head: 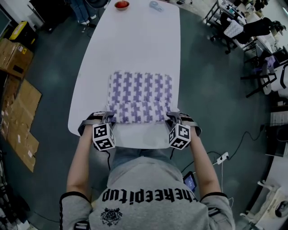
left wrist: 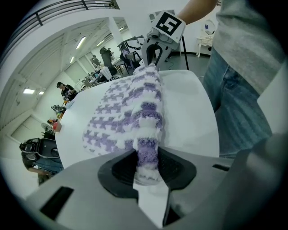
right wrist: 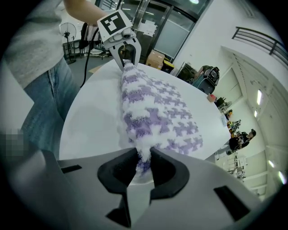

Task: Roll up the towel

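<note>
A purple-and-white houndstooth towel (head: 139, 96) lies on the white table (head: 135, 40), its near edge folded over into a thick roll. My left gripper (head: 108, 120) is shut on the roll's left end, and the left gripper view shows the towel (left wrist: 135, 112) pinched between the dark pads (left wrist: 173, 166). My right gripper (head: 172, 119) is shut on the roll's right end, where the towel (right wrist: 153, 112) runs into its jaws. Each gripper view shows the other gripper, the right one (left wrist: 153, 54) and the left one (right wrist: 126, 56), at the far end of the roll.
A red bowl (head: 122, 5) and a small pale object (head: 156, 6) sit at the table's far end. Cardboard boxes (head: 15, 90) lie on the floor to the left, chairs and desks (head: 252, 31) to the right. A cable and power strip (head: 222, 157) lie near my right side.
</note>
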